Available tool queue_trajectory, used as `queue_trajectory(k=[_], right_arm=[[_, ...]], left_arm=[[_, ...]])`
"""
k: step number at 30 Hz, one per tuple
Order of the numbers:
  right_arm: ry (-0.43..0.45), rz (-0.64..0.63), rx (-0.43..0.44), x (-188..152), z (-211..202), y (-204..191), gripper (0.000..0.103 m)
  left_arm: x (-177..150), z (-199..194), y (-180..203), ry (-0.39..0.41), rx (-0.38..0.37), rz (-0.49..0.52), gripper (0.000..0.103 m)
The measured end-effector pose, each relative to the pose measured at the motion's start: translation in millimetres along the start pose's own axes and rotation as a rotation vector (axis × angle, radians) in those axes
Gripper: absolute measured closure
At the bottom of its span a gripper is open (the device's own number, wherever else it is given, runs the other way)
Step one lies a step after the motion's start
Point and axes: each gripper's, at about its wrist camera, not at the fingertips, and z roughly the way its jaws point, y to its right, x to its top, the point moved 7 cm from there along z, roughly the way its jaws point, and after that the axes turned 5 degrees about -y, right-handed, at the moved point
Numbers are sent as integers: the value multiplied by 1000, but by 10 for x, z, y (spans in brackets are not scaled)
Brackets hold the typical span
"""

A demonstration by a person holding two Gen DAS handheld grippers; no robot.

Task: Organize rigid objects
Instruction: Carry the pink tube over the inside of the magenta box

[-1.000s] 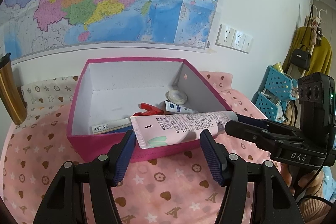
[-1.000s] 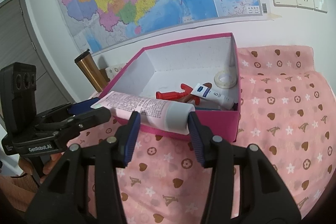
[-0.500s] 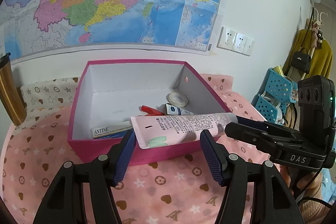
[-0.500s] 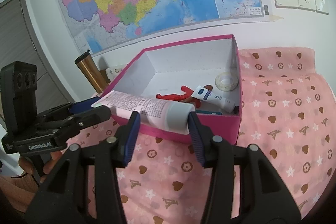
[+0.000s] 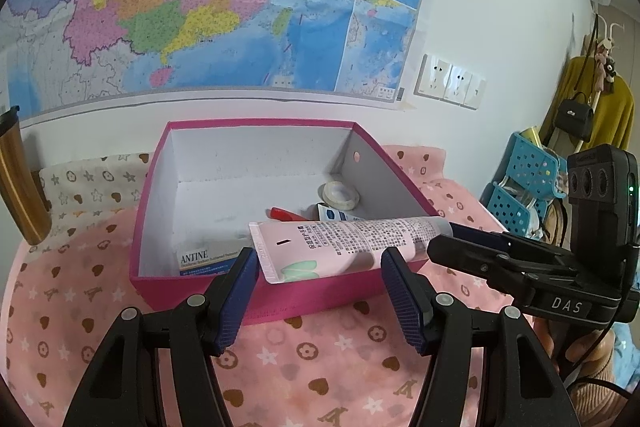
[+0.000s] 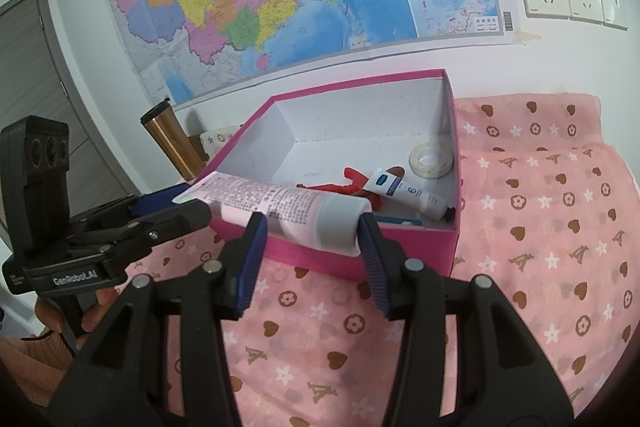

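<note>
Both grippers carry the pink tube [image 5: 344,247] over the pink box's [image 5: 192,281] front rim: left gripper [image 5: 318,267] clamps its crimped end, right gripper [image 6: 310,227] its cap; tape [image 6: 430,159], small tube [image 6: 404,191] already inside

A pink tube [image 5: 344,243] lies level above the near wall of the magenta box [image 5: 256,301].

Small print on the pink tube [image 5: 352,247] illegible; boxed carton [image 5: 206,259] partly behind the pink box [image 5: 256,301] wall.

Both wrist views face the pink box [image 5: 256,291] closely, from opposite ends.
</note>
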Motion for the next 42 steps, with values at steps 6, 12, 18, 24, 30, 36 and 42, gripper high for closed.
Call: queue_trajectory(k=[6, 12, 18, 24, 30, 36, 42], right_arm=[[2, -3, 0, 21, 6, 2, 53], [3, -3, 1, 15, 8, 1, 53], [5, -4, 1, 74, 27, 13, 53], [5, -10, 1, 110, 49, 24, 53], [7, -14, 0, 169, 91, 31, 53], [7, -15, 4, 220, 134, 40, 53], [5, -14, 3, 229, 167, 52, 53]], left_arm=[[14, 17, -11, 2, 0, -5, 39], [27, 24, -14, 5, 4, -6, 39], [52, 42, -33, 5, 9, -5, 39], [86, 69, -60, 7, 14, -5, 39], [131, 87, -92, 15, 18, -6, 39], [149, 114, -120, 16, 23, -7, 39], [171, 146, -140, 15, 28, -6, 39]])
